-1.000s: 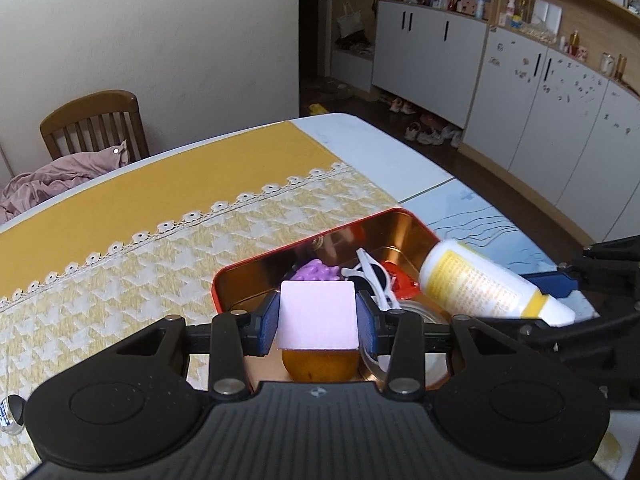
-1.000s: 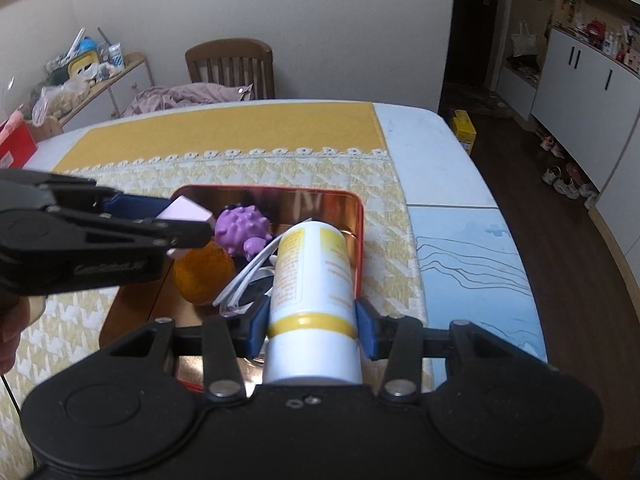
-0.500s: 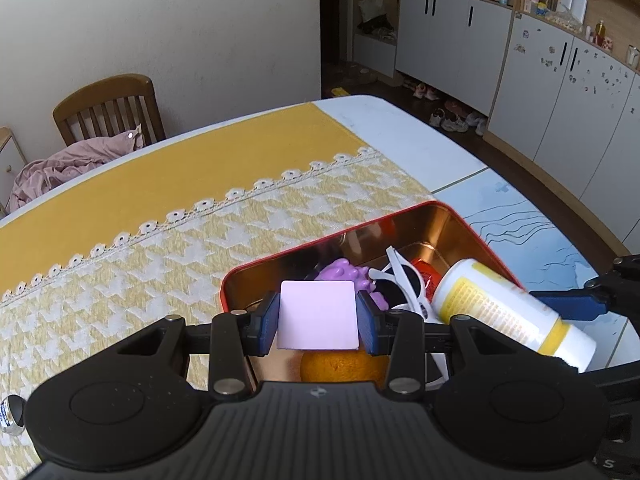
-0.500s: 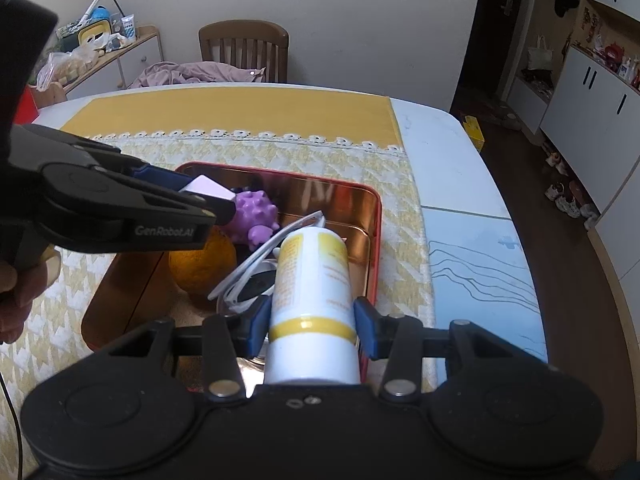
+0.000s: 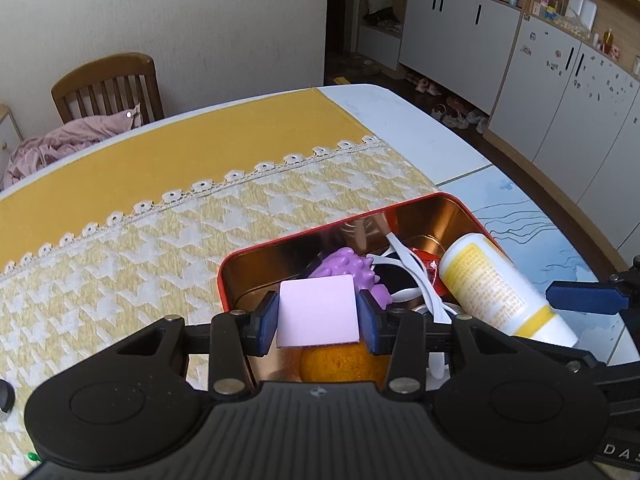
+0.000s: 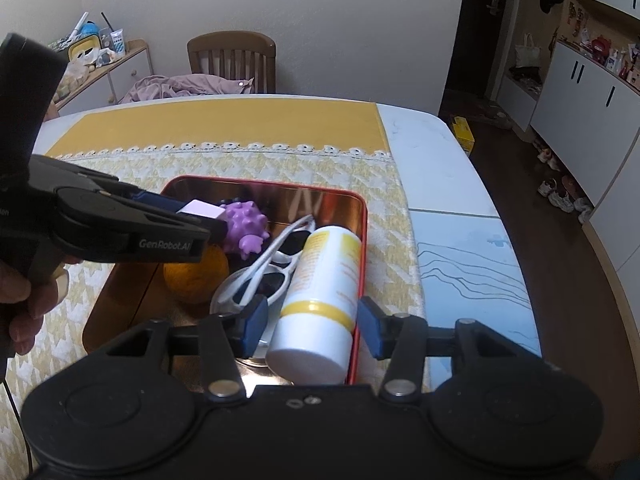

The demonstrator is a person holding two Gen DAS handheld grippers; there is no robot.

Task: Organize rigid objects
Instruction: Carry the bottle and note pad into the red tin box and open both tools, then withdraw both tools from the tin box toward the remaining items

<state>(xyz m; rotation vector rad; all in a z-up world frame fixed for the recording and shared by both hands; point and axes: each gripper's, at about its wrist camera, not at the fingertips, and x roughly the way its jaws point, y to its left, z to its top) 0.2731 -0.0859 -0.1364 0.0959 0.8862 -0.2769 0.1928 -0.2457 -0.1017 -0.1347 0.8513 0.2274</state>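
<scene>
The left gripper [image 5: 318, 322] was clamped on a lilac block [image 5: 318, 312] above the orange [image 5: 344, 362] in the red tin [image 6: 360, 216]. The right gripper [image 6: 310, 326] was opening; its pads stood clear of the white bottle [image 6: 324, 292], which lay in the tin beside the sunglasses [image 6: 264, 276] and spiky ball [image 6: 244, 226].

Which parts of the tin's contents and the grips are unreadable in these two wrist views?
- Tin floor, near end: hidden by each gripper body in both views.
- Red item: left wrist view only, mostly under the sunglasses and bottle; identity unclear.
- Orange ball: lower part cut off by the left gripper.
- Pink block: thickness barely shows.
- Right gripper, jaws opening: bottle contact unclear.
</scene>
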